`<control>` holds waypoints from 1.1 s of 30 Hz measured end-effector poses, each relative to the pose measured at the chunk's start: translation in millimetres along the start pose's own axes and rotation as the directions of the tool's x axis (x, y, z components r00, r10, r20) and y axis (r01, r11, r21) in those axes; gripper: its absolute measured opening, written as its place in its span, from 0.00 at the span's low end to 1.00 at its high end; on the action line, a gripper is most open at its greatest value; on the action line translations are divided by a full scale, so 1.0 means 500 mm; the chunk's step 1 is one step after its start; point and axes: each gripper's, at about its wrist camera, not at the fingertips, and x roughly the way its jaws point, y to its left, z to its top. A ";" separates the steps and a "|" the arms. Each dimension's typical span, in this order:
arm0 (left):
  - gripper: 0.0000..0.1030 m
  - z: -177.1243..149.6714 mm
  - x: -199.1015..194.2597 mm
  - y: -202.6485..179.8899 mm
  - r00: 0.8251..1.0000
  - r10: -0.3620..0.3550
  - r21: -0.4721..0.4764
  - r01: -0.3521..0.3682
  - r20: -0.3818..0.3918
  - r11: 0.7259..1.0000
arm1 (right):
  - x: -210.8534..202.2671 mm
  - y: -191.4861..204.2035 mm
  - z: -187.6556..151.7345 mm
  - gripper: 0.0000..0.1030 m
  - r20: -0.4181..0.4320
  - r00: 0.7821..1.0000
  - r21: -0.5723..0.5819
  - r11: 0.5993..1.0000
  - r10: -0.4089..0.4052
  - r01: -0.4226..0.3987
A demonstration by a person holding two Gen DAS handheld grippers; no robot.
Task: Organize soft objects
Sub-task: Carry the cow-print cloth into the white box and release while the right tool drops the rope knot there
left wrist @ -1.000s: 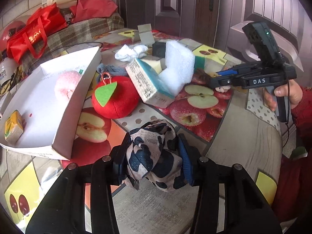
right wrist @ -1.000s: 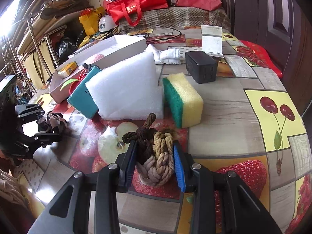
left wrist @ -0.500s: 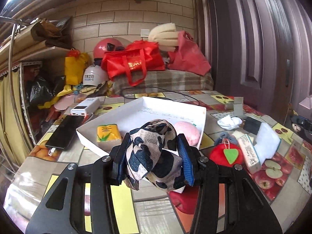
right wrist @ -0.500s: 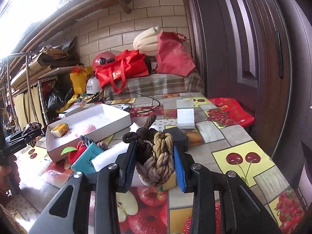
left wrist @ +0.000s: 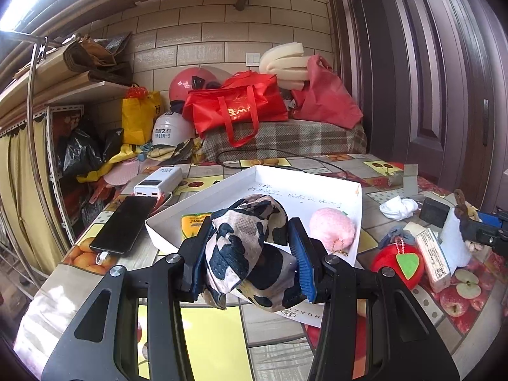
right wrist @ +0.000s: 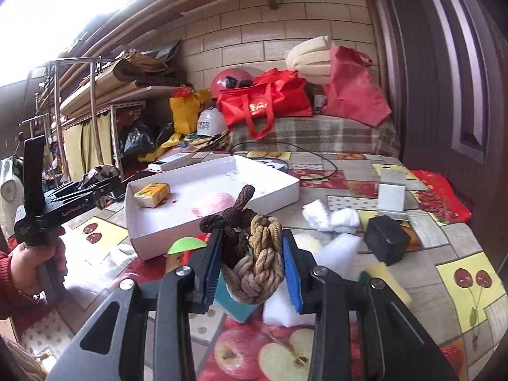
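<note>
My left gripper [left wrist: 250, 260] is shut on a cow-patterned cloth [left wrist: 247, 254] and holds it up just in front of the white box [left wrist: 304, 184]. The box holds a pink fluffy ball [left wrist: 331, 227] and a yellow pack [left wrist: 192, 225]. My right gripper [right wrist: 252, 270] is shut on a braided rope knot [right wrist: 254, 260], brown and tan, held above the table to the right of the white box [right wrist: 158, 238]. The left gripper [right wrist: 98, 187] shows at the left of the right wrist view.
On the fruit-print table lie a red plush apple [left wrist: 397, 263], a white foam block [right wrist: 336, 247], a yellow-green sponge [right wrist: 384, 279], a white sock [right wrist: 330, 219], a black box [right wrist: 385, 243], a phone [left wrist: 125, 223] and a power bank [left wrist: 158, 182]. Bags and helmets are piled behind.
Both grippers have risen from the table with their objects. The left one has swung left toward the white box with the cloth. The right one has lifted the rope knot.
</note>
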 end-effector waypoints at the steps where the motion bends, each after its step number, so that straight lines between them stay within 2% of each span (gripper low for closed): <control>1: 0.45 0.000 0.003 0.001 1.000 -0.002 -0.002 0.002 -0.007 1.000 | 0.010 0.017 0.001 0.35 -0.005 1.000 -0.008 1.000 0.021 -0.021; 5: 0.45 0.004 0.021 0.024 1.000 0.009 -0.057 -0.011 -0.029 0.998 | 0.051 0.083 0.006 0.34 -0.009 0.996 -0.042 0.996 0.084 -0.084; 14: 0.45 0.033 0.106 0.039 0.996 0.080 -0.038 -0.081 -0.044 0.996 | 0.128 0.186 0.030 0.34 -0.011 0.991 -0.132 0.982 0.133 -0.133; 21: 0.45 0.047 0.165 0.059 0.989 0.126 -0.050 -0.130 -0.079 0.990 | 0.192 0.202 0.055 0.34 -0.012 0.993 -0.080 0.989 0.121 -0.122; 33: 0.45 0.058 0.218 0.062 0.985 0.109 -0.058 -0.118 -0.135 0.991 | 0.310 0.192 0.101 0.34 -0.046 0.998 0.024 0.999 0.045 -0.044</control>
